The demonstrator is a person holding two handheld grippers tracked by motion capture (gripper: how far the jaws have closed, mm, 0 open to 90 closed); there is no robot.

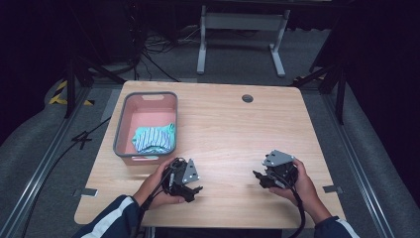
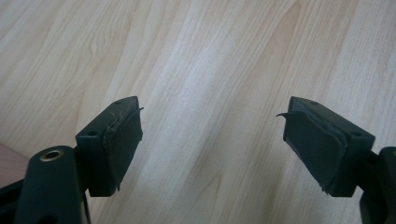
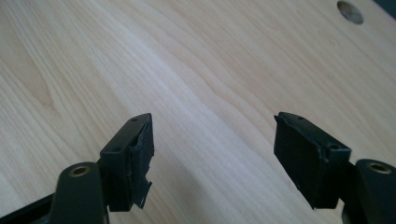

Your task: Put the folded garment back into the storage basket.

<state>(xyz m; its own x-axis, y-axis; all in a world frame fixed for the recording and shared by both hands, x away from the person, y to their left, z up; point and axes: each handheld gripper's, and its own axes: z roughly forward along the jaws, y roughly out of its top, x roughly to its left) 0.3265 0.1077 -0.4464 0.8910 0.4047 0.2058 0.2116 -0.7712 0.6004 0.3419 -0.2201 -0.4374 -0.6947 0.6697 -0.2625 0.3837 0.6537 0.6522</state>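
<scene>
Both forearms enter from six o'clock. The left gripper (image 1: 196,189) rests low over the wooden table (image 1: 233,134), jaws spread wide, holding nothing; it points toward three o'clock. The right gripper (image 1: 257,178), jaws likewise spread and empty, points toward nine o'clock. A grey-rimmed pink bin (image 1: 147,101) sits at ten o'clock, with striped cloth (image 1: 154,138) bundled inside its near end.

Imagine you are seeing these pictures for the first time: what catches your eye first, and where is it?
A pink basket with a grey rim stands at the table's left side, holding a striped teal and white cloth. Near the front edge, the left hand-held gripper and the right hand-held gripper both sit open over bare wood.
</scene>
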